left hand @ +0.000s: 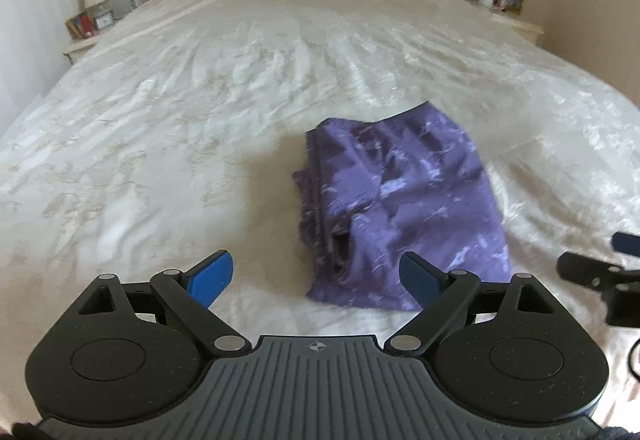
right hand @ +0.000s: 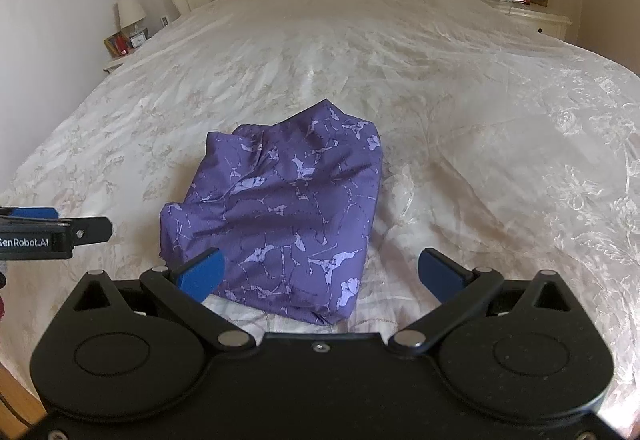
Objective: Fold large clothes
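**Folded purple garment on the bed, both grippers standing off empty**

Left wrist view: the left gripper [left hand: 316,278] fills the lower frame, its jaws spread wide and holding nothing. The purple garment [left hand: 404,200], a patterned cloth folded into a compact packet, lies right of centre on the white bedspread [left hand: 160,128]; its stacked layer edges face the left of the frame, and its near corner sits just ahead of the right jaw.

Right wrist view: the right gripper [right hand: 322,276] occupies the lower frame, jaws likewise wide and empty. Here the garment [right hand: 280,208] lies centre-left, its near edge just beyond the left jaw.

Handling, as judged: the cloth appears thin, light and limp, with a slight sheen suggesting it may slide on the satin-like bedspread. A pinch through all layers at a near corner, one gripper each, should keep the folds together; a single-layer grasp would likely unfold the packet.
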A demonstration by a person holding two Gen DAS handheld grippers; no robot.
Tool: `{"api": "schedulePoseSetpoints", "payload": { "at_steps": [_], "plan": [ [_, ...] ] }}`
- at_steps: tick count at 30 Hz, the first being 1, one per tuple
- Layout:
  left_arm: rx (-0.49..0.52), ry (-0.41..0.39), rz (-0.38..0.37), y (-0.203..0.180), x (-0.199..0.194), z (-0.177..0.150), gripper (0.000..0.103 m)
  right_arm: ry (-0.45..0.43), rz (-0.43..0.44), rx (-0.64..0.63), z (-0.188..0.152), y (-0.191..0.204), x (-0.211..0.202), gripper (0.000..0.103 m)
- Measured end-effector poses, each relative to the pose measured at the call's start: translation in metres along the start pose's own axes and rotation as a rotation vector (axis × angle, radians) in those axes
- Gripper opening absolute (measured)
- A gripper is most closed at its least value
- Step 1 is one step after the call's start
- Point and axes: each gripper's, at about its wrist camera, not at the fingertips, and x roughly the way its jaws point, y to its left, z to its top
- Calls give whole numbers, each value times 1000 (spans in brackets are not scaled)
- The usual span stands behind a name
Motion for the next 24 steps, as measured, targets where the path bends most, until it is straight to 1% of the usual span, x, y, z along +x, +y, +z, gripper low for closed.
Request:
{"api": "schedulePoseSetpoints", "payload": {
  "at_steps": [1,3,8,18,24],
  "plan": [
    [7,3,16,-1,-1,-1,90,2,-3,-1,-1,0,0,103],
    [23,6,21,-1,-3,-3,91,4,-9,2,-2,0,-1,103],
    [20,28,8,1,-5,-9,90,13,-32,10,-6,-1,-4,103],
    [-12,100,-19,-2,-1,-24,91,24,-64,20,-12,-6,-11,103],
    [-17,112,-30,-5,-2,-28,90,39,-63,33,-17,-12,-11,103]
  ]
}}
